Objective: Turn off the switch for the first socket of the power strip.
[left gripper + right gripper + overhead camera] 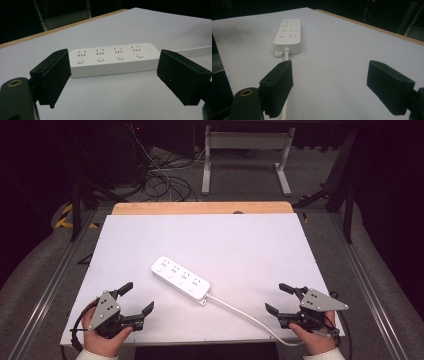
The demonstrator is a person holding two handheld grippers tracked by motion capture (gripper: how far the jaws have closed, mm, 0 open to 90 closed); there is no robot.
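Note:
A white power strip [180, 278] with several sockets and round buttons lies slantwise in the middle of the white table top [210, 240]. Its white cable [245, 315] runs from its near right end to the table's front edge. My left gripper [136, 298] rests at the front left corner, open and empty, its jaws facing the strip's long side [113, 58]. At the front right, my right gripper [279, 299] is open and empty too. In the right gripper view the strip [288, 33] lies farther off and the cable [287, 57] passes under the left jaw.
The white top lies on a wooden board [200, 208] whose far edge shows. Metal rails [50, 285] run along both sides of the table. Beyond it stand a white table frame [245, 157] and loose black cables [160, 180] on the floor.

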